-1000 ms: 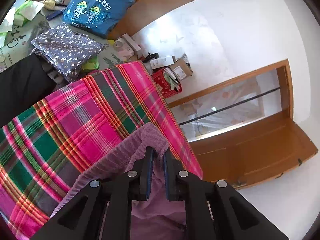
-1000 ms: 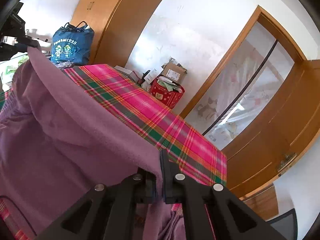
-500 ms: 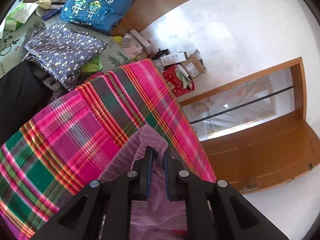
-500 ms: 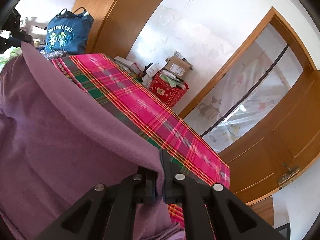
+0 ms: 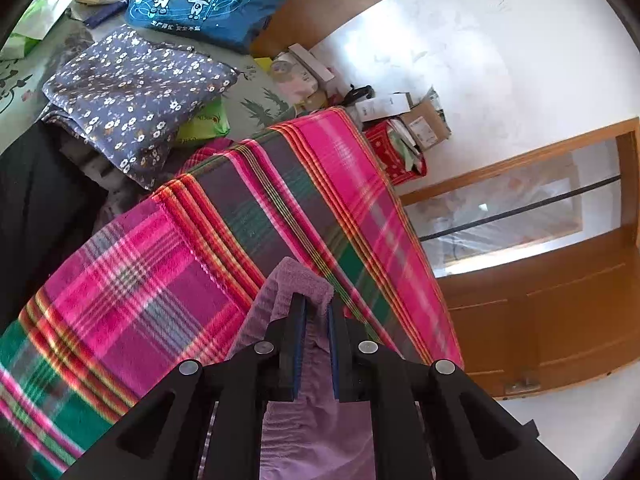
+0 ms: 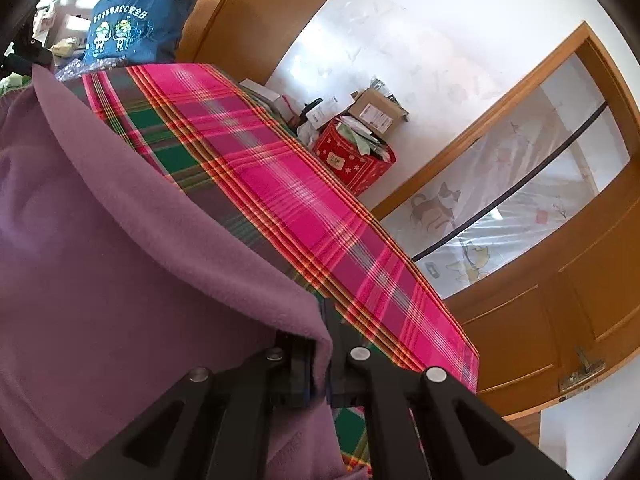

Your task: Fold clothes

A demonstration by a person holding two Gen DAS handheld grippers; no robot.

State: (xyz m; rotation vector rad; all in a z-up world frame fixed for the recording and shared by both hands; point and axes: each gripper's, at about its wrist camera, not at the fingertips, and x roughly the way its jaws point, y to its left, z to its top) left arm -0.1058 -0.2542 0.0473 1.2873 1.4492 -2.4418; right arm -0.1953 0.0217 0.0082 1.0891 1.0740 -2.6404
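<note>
Purple garment (image 6: 120, 240) pinched at its upper edge by left gripper (image 5: 316, 312) and right gripper (image 6: 322, 344), both clamped narrow on the fleece. Hangs above the plaid blanket (image 5: 280, 208), bare plaid stretching ahead to its far edge. Floral cloth (image 5: 132, 96) and blue bag (image 6: 136, 28) beyond. Lower and nearer the blanket than a second ago.

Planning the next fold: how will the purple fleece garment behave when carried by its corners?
Probably floppy: the purple fleece garment sags between the left gripper and the right gripper. Likely light, since pinched corners hold it. The fuzzy nap probably resists slipping.
</note>
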